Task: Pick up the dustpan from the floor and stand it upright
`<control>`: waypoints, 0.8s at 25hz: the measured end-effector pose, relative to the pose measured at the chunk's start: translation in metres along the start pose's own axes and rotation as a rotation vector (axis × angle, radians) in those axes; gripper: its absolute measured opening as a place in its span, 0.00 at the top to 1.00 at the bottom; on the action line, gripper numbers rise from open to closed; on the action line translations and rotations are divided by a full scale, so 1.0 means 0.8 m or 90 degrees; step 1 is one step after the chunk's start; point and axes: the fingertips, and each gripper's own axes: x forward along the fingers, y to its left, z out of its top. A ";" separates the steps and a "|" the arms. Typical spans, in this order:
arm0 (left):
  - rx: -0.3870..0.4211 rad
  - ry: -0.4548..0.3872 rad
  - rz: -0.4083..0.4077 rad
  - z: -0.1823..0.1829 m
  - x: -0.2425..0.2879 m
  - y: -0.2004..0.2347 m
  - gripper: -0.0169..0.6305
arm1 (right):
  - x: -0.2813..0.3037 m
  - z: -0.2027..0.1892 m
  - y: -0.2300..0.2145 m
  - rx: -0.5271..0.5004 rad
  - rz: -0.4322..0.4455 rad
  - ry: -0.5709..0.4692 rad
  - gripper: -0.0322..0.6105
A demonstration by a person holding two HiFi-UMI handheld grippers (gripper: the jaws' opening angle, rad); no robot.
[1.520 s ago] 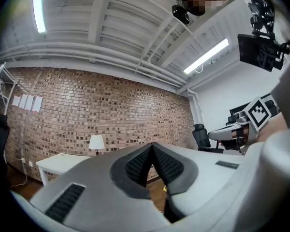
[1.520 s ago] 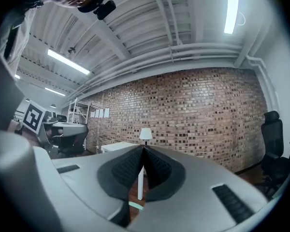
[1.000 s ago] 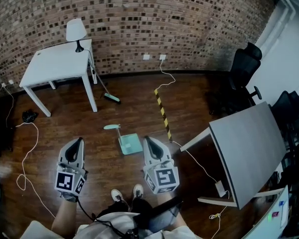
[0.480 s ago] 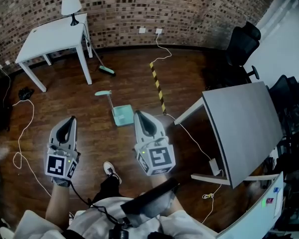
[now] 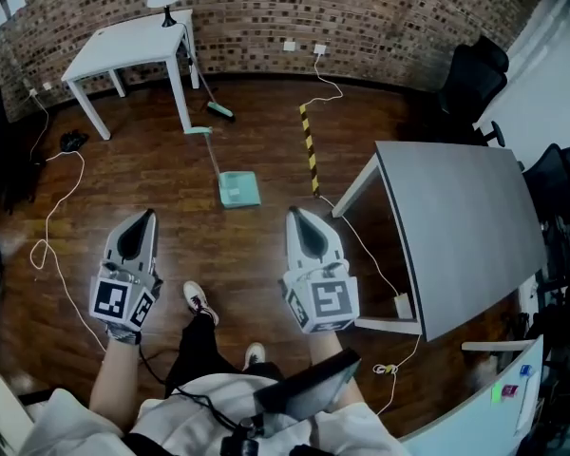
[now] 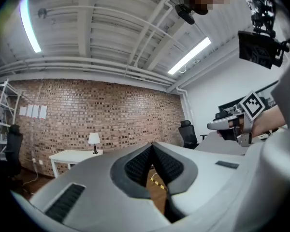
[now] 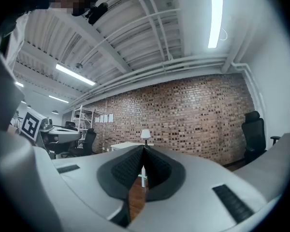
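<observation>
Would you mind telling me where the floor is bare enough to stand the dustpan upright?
Bare wood lies left of the dustpan, bordered by the white table beyond and the looping white cable at the left. Right of it is crowded: striped tape, another cable and the grey table.

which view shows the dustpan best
The head view. The dustpan lies on the wooden floor, with its pan and long handle in full sight. The left gripper view and the right gripper view look level at the brick wall and show nothing of it.
</observation>
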 end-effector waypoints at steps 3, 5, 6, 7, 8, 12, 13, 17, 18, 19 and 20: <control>-0.014 -0.013 -0.013 0.028 -0.033 -0.035 0.98 | -0.050 0.020 0.011 -0.011 -0.002 0.003 0.96; -0.005 -0.018 -0.023 0.043 -0.052 -0.055 0.98 | -0.081 0.030 0.017 -0.014 -0.007 0.001 0.96; 0.002 -0.021 -0.030 0.049 -0.059 -0.066 0.98 | -0.096 0.033 0.019 -0.012 -0.011 -0.002 0.96; 0.007 -0.023 -0.039 0.052 -0.066 -0.076 0.98 | -0.111 0.034 0.021 -0.010 -0.016 -0.005 0.96; 0.009 -0.024 -0.048 0.053 -0.073 -0.085 0.98 | -0.124 0.032 0.023 -0.008 -0.022 -0.004 0.96; 0.004 -0.021 -0.073 0.053 -0.105 -0.103 0.98 | -0.157 0.024 0.047 0.008 -0.036 -0.004 0.96; 0.008 -0.020 -0.077 0.054 -0.112 -0.105 0.98 | -0.160 0.023 0.055 0.011 -0.034 -0.009 0.96; 0.007 -0.027 -0.071 0.058 -0.132 -0.093 0.98 | -0.158 0.029 0.083 0.014 -0.022 -0.014 0.96; 0.005 -0.028 -0.067 0.060 -0.135 -0.089 0.98 | -0.157 0.031 0.089 0.016 -0.019 -0.015 0.96; 0.005 -0.030 -0.065 0.061 -0.137 -0.087 0.98 | -0.156 0.033 0.093 0.015 -0.016 -0.018 0.96; 0.006 -0.032 -0.064 0.062 -0.138 -0.085 0.98 | -0.154 0.034 0.096 0.014 -0.015 -0.020 0.96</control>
